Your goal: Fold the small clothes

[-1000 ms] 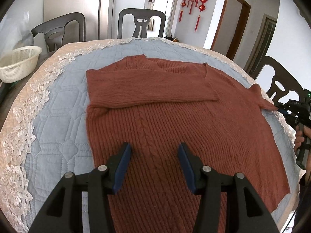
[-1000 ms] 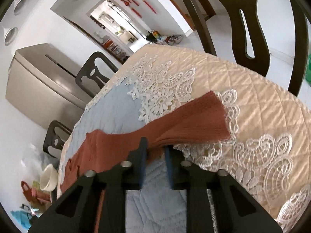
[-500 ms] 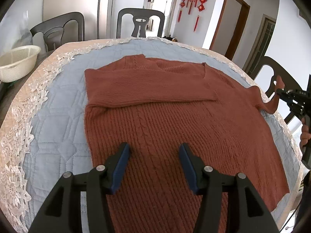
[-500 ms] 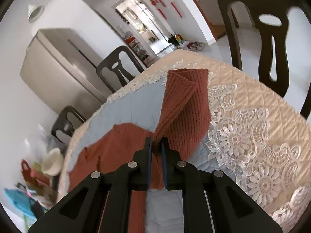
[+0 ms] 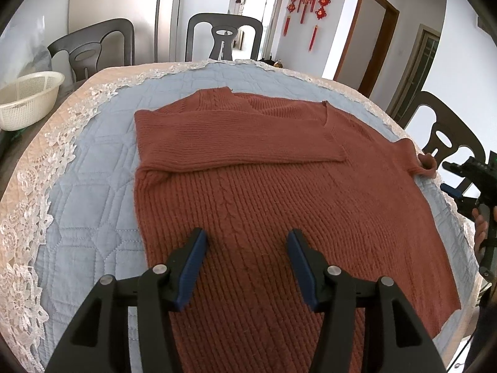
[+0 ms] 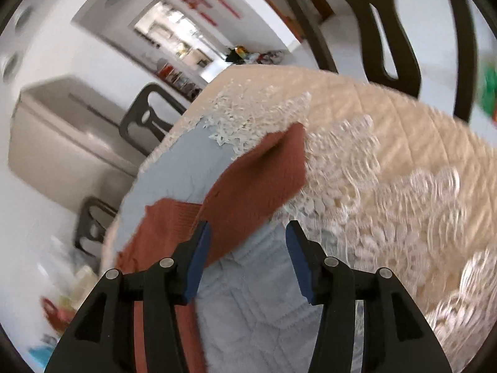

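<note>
Hovering my left gripper over the hem of the rust sweater, fingers parted and empty. It lies flat on the table, one sleeve folded across its chest. My right gripper has just been opening; the other sleeve lies loose ahead of its spread fingers.

Each hand-held gripper is built alike: the left hand-held gripper has two matte black angular arms with triangular cut-outs, round silver pivot screws, and flat blue pads lining its fingers. The right hand-held gripper matches it, black frame, silver screws, blue pads. Seen from the side, it shows a black handle.
</note>
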